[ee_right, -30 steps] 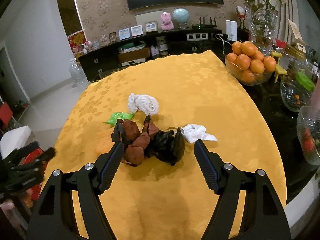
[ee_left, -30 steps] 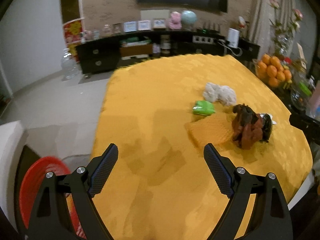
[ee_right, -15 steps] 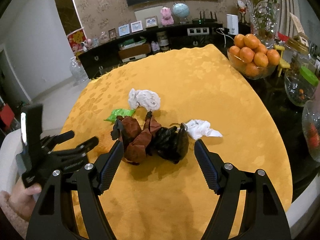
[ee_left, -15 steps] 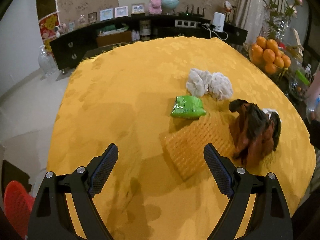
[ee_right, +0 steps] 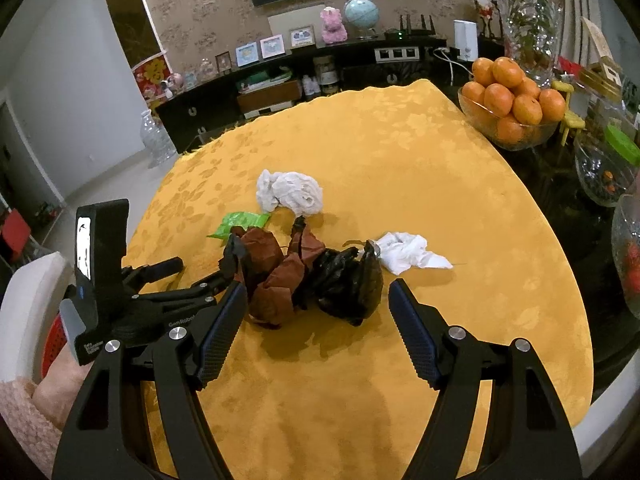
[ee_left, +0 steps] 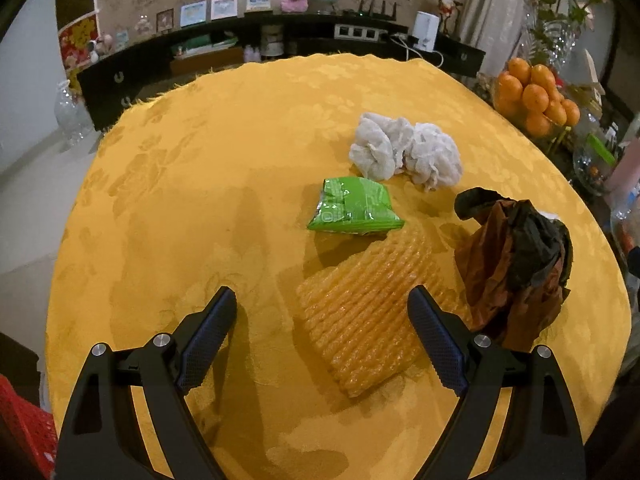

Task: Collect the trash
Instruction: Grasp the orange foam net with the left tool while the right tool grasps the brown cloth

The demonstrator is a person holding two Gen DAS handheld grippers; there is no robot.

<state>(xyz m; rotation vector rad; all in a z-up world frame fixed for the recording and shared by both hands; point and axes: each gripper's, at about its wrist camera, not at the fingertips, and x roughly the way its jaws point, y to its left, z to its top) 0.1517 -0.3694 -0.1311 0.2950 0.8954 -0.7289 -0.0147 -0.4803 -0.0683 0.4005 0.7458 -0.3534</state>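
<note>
The red basket (ee_left: 20,428) is cut off at the near left edge. From the right wrist, the brown-and-black wrapper (ee_right: 304,276) hides most of the green packet (ee_right: 240,222) behind it.

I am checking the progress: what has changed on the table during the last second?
The left gripper has swung from the red basket over the table, toward the yellow foam net. Both grippers are open and empty; the right gripper hardly moved. The trash has not shifted.
</note>
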